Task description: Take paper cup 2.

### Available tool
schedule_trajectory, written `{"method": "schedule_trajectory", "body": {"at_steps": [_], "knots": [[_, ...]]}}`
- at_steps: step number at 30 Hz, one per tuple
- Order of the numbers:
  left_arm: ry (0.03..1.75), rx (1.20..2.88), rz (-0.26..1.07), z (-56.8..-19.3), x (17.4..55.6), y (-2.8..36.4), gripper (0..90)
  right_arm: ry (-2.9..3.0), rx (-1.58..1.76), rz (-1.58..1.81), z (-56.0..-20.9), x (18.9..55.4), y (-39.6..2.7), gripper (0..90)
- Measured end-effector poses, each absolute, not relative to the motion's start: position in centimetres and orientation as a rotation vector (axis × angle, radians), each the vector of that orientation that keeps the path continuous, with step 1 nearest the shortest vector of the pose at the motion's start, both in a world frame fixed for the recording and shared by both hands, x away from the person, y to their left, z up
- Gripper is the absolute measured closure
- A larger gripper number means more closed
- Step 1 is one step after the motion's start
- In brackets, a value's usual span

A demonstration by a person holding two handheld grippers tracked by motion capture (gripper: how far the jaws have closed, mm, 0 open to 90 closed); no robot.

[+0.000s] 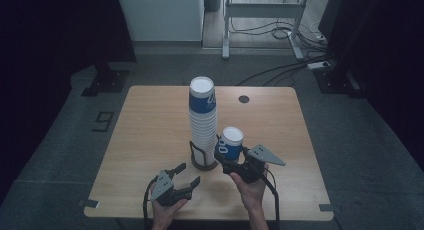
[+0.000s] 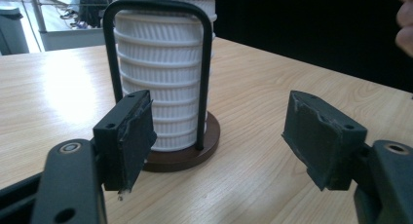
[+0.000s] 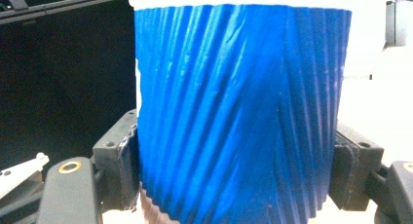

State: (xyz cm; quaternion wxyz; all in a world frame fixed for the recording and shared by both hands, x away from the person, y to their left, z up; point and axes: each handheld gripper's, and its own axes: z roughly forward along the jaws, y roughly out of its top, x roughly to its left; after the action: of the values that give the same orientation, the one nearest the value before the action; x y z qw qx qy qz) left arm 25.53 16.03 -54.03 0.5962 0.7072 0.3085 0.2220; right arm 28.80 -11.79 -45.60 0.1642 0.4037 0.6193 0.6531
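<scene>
The right tool [image 1: 231, 164] pinches a single blue ribbed paper cup [image 1: 230, 145] upright just beside the cup stack [image 1: 203, 121] in its wire holder [image 1: 202, 159], near the counter's [image 1: 150, 135] front edge, while the left tool [image 1: 187, 173] stands spread and empty, facing the holder, likely to steady it.

The high view is dim, its left and right edges falling into near black, with soft light on the worktop [image 1: 150, 140]. The left gripper view is brighter, glare at upper left. The right gripper view blows out white at right, and the close blue cup [image 3: 238, 112] is soft.
</scene>
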Motion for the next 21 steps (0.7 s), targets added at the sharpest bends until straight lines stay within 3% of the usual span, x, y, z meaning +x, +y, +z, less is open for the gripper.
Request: {"method": "schedule_trajectory", "body": {"at_steps": [21], "knots": [[0.627,1.615,0.487,-53.6,25.3,14.0,37.5,1.746,1.284,1.971,-49.3,27.5,-11.6,22.0]]}}
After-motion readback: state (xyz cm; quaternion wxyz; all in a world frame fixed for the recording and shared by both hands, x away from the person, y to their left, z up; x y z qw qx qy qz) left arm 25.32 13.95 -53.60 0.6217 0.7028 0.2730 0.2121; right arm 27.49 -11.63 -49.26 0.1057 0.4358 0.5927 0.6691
